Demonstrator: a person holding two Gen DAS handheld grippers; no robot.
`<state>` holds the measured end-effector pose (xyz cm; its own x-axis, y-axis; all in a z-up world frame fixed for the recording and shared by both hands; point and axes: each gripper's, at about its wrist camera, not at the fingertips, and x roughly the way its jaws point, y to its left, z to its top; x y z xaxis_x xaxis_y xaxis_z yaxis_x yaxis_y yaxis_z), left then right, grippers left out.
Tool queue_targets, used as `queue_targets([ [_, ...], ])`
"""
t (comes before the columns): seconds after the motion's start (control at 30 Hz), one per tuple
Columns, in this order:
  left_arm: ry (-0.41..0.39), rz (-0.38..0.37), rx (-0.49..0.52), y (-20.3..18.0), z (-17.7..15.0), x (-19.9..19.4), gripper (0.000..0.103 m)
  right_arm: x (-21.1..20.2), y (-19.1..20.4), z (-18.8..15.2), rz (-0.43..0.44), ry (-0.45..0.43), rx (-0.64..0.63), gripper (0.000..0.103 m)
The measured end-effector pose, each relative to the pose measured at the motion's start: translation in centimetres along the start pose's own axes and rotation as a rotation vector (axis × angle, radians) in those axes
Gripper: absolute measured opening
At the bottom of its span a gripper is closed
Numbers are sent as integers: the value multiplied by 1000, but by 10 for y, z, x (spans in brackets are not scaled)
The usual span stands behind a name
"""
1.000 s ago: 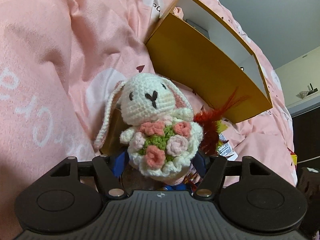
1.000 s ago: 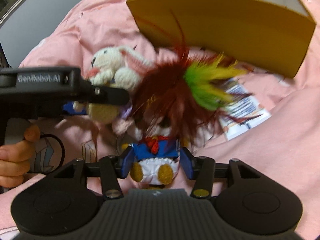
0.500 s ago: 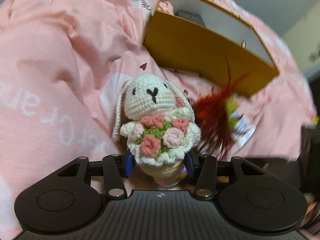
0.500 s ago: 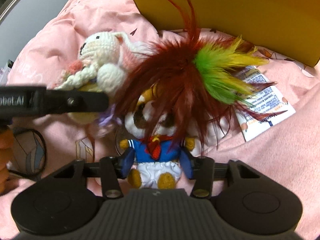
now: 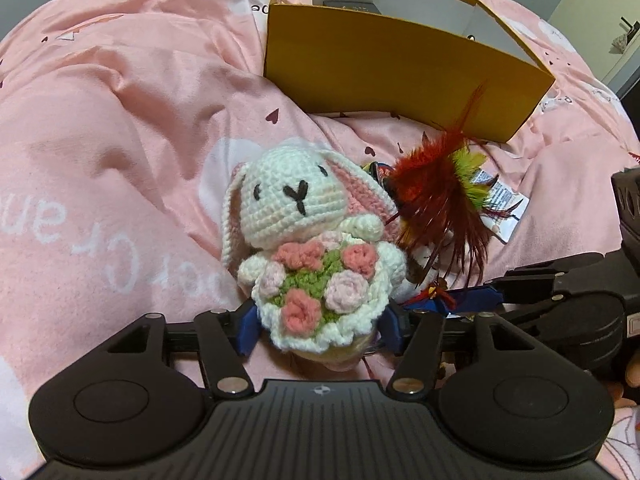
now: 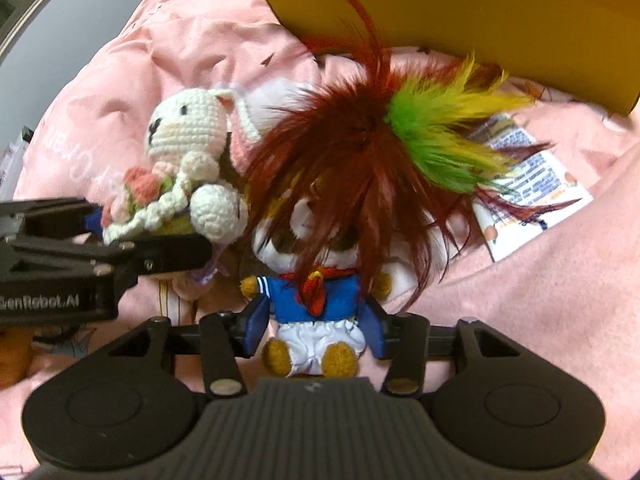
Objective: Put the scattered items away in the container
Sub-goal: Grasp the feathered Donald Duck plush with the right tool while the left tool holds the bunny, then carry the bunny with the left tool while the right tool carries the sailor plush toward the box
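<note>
A crocheted white bunny, clutching a knitted bouquet, sits upright between the blue pads of the left gripper; its jaws closed in and have just been opening again, and whether the pads press on the toy now cannot be told. The bunny has turned since a second ago, its head now tilting toward ten o'clock. At two o'clock from it, the right gripper brackets a small plush in a blue sailor top, with red and green feathers over the plush's head; these jaws have likewise just been opening, and the pads appear to rest on the toy's sides. The yellow box, the likely container, lies open at twelve o'clock on the pink bedding. Both toys remain outside it, so both grasps probably need settling before any lift.
</note>
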<state>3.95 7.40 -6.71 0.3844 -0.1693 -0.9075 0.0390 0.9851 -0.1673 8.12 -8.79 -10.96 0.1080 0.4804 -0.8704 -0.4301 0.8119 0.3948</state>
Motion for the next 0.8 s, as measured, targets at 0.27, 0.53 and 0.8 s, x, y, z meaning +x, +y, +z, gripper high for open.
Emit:
queue_targets([
  [0.27, -23, 14, -16, 2, -4, -3, 60, 14, 8, -3, -37, 40, -54, 46],
  [0.53, -81, -9, -1, 1, -11, -26, 57, -19, 16, -17, -12, -25, -57, 43],
  [0.8, -152, -17, 6, 1, -11, -59, 57, -62, 25, -25, 45, -116, -58, 44],
])
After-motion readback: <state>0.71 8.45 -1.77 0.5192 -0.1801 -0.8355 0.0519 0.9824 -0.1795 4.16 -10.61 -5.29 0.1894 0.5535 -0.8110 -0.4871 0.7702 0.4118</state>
